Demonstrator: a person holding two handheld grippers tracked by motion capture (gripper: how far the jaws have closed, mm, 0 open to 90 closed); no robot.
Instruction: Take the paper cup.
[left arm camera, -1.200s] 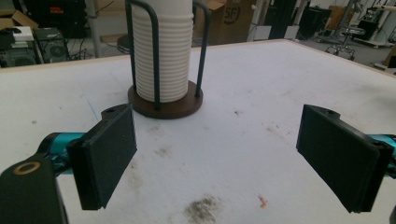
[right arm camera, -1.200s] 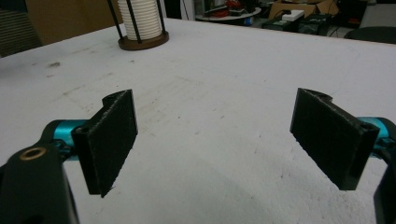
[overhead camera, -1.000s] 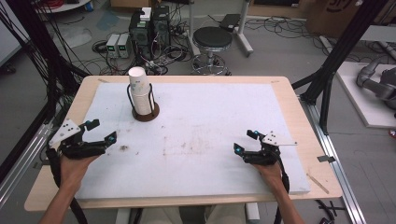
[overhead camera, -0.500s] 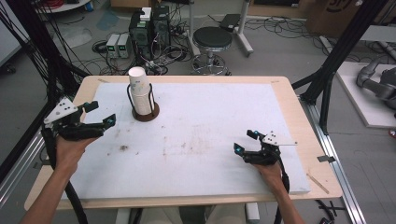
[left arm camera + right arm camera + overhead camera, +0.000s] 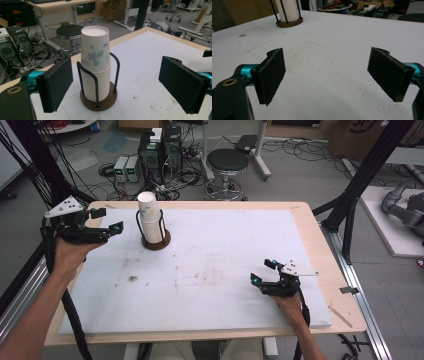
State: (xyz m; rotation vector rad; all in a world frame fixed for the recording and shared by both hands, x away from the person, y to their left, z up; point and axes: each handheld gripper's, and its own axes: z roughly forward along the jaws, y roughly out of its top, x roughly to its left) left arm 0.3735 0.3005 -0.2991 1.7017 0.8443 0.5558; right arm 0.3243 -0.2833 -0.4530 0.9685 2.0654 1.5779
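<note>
Hovering with jaws spread and empty, the left claw [image 5: 115, 85] faces the untouched cup stack [image 5: 96, 67] in its wire holder [image 5: 98, 100] just ahead, nothing taken yet, while the right claw [image 5: 327, 75] rests spread over bare tabletop [image 5: 225, 270].

"SF" letters partly readable on cardboard box [image 5: 113, 8], behind the table

A black round stool [image 5: 227, 161] is standing on the grey floor [image 5: 300, 175] behind the wooden table [image 5: 320, 245]. Computer boxes [image 5: 160, 147] are sitting beside it, with cables [image 5: 190, 170] lying all around. A black metal frame [image 5: 360, 185] is leaning up at the right side.
</note>
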